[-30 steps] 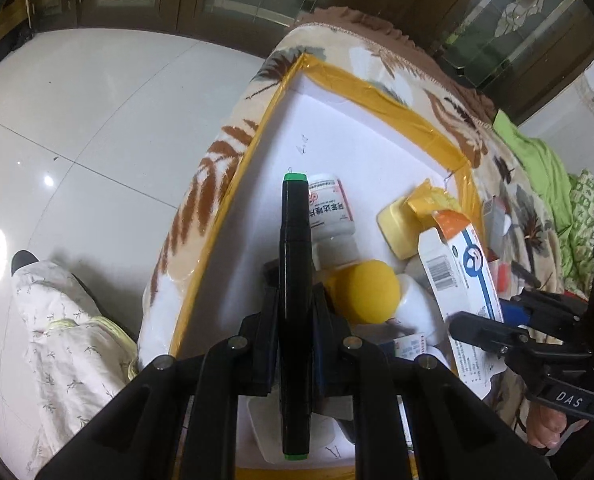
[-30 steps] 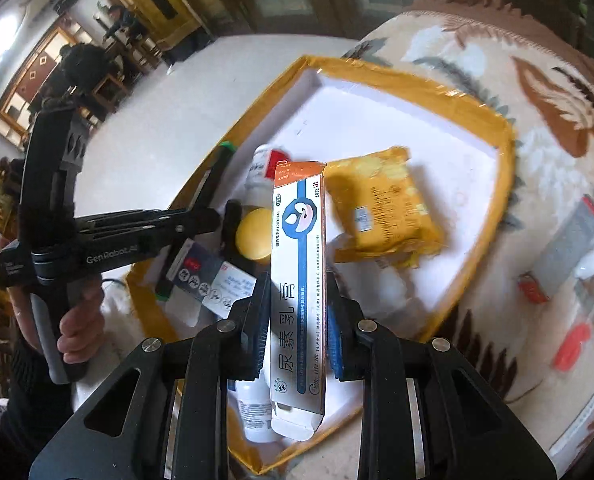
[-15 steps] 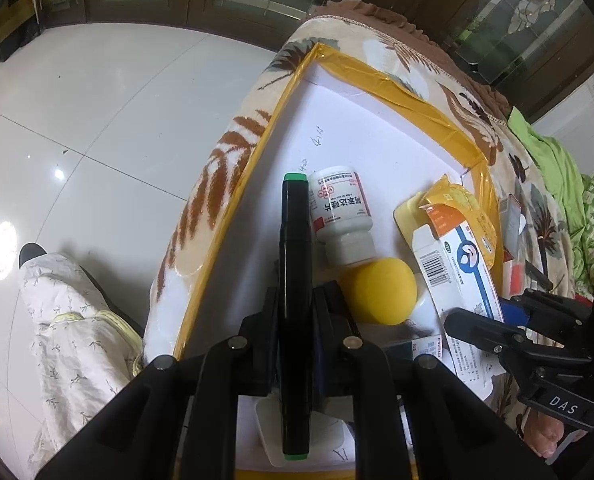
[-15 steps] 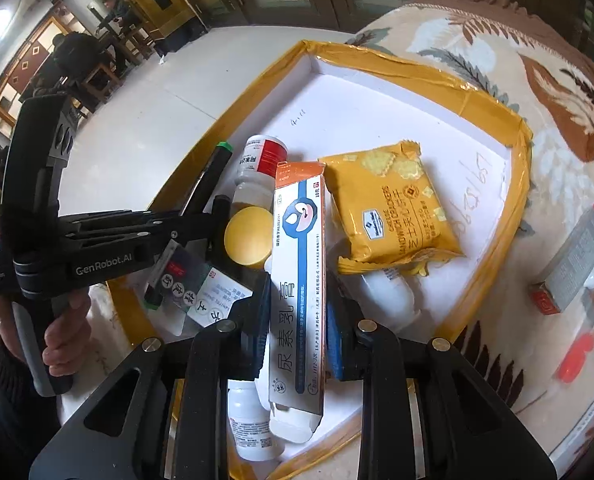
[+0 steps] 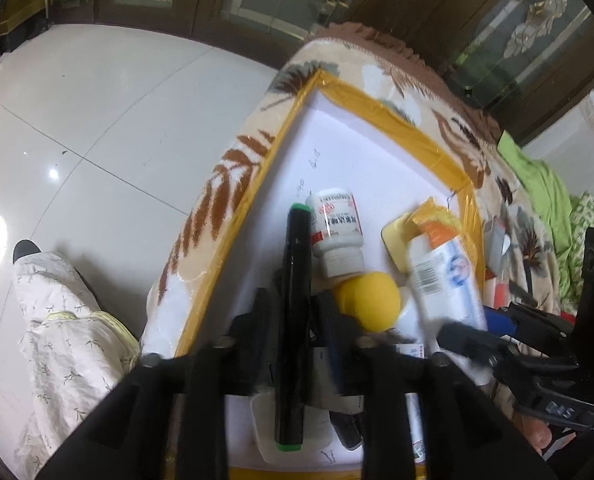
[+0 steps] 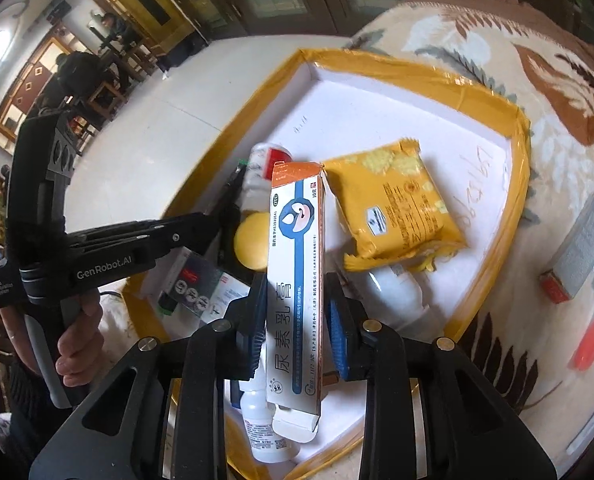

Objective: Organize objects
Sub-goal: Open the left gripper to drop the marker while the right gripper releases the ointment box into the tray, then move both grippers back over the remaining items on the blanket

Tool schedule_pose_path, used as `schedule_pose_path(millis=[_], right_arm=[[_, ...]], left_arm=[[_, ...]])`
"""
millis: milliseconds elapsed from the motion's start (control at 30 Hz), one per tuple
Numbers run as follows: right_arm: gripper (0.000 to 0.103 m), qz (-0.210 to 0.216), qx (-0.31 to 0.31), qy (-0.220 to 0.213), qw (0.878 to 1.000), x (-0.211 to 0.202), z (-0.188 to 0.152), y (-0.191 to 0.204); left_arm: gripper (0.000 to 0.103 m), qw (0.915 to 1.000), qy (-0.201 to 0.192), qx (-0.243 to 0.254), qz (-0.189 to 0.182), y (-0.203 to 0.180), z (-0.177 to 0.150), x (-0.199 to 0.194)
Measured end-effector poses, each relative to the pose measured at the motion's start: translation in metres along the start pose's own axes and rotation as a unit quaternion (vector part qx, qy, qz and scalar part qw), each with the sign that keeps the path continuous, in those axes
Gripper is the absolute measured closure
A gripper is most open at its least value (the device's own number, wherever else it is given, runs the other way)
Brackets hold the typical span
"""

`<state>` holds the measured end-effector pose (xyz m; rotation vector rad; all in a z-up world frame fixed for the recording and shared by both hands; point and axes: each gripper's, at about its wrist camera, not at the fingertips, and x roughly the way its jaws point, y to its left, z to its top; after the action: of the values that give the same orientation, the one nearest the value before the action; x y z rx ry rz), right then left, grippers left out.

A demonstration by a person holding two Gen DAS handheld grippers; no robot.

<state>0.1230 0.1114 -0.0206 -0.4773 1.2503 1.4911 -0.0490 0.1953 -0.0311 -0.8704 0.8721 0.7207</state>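
Note:
My left gripper (image 5: 295,308) is shut on a black marker with green ends (image 5: 295,280), held over the near left part of the white tray with yellow taped rim (image 5: 361,100). My right gripper (image 6: 295,312) stands around a long orange, white and blue ointment box (image 6: 295,264); its blue pads (image 6: 339,336) show a small gap at the box sides. In the tray lie a white pill bottle (image 5: 337,232), a yellow ball (image 5: 371,300), a yellow snack packet (image 6: 397,204) and small white bottles (image 6: 263,428).
The tray (image 6: 493,92) sits on a leaf-patterned blanket (image 6: 537,60). A grey and red box (image 6: 581,248) and a red cap (image 6: 589,344) lie on the blanket to the right. The blanket's left edge drops to a tiled floor (image 5: 77,120).
Both grippers have moved nearer to the tray. The right gripper's jaws have widened around the ointment box, and the box has tilted slightly.

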Motion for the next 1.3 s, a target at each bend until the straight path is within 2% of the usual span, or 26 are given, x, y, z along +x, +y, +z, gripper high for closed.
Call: schedule_pose_path(millis=[33,67,100,267,367,467,567,700,833,933,1100,1200,1300], right_arm=[[0.057,0.008,0.000,-0.006,1.000,-0.004,0.000,0.000],[0.052,0.016,0.000,-0.013,1.000,-0.008,-0.001,0.000],[0.047,0.026,0.000,-0.022,0.999,-0.013,-0.002,0.000],[0.046,0.057,0.017,-0.034,0.998,-0.031,-0.006,-0.007],[0.046,0.067,0.021,-0.043,0.997,-0.047,-0.018,-0.014],[0.046,0.070,0.039,-0.064,0.995,-0.069,-0.038,-0.036],[0.045,0.040,0.081,-0.080,0.993,-0.088,-0.061,-0.073],[0.045,-0.029,0.150,-0.084,0.985,-0.110,-0.090,-0.134],[0.045,-0.077,0.209,-0.108,0.969,-0.146,-0.114,-0.183],[0.045,-0.096,0.230,-0.123,0.961,-0.170,-0.118,-0.207],[0.045,-0.131,0.230,-0.144,0.954,-0.189,-0.097,-0.233],[0.045,-0.161,0.193,-0.120,0.960,-0.177,-0.079,-0.244],[0.045,-0.182,0.168,-0.079,0.966,-0.159,-0.081,-0.254]], left_arm=[[0.056,1.0000,-0.008,-0.001,0.000,0.000,0.000,-0.003],[0.049,0.9998,-0.018,-0.001,0.001,-0.001,-0.001,-0.007],[0.048,0.9996,-0.028,0.001,0.003,-0.002,-0.001,-0.011],[0.047,0.9971,-0.074,0.014,-0.004,-0.010,-0.009,-0.028],[0.047,0.9934,-0.108,0.036,0.011,-0.019,-0.018,-0.039],[0.047,0.9920,-0.114,0.051,0.019,-0.029,-0.023,-0.040],[0.047,0.9903,-0.120,0.065,0.025,-0.042,-0.030,-0.041],[0.047,0.9898,-0.123,0.070,0.015,-0.062,-0.045,-0.044],[0.047,0.9903,-0.117,0.071,-0.022,-0.091,-0.058,-0.042],[0.047,0.9901,-0.105,0.076,-0.054,-0.114,-0.063,-0.038],[0.047,0.9894,-0.078,0.097,-0.076,-0.161,-0.075,-0.025],[0.047,0.9865,-0.065,0.126,-0.082,-0.187,-0.085,-0.018],[0.047,0.9822,-0.056,0.160,-0.081,-0.208,-0.095,-0.012]])
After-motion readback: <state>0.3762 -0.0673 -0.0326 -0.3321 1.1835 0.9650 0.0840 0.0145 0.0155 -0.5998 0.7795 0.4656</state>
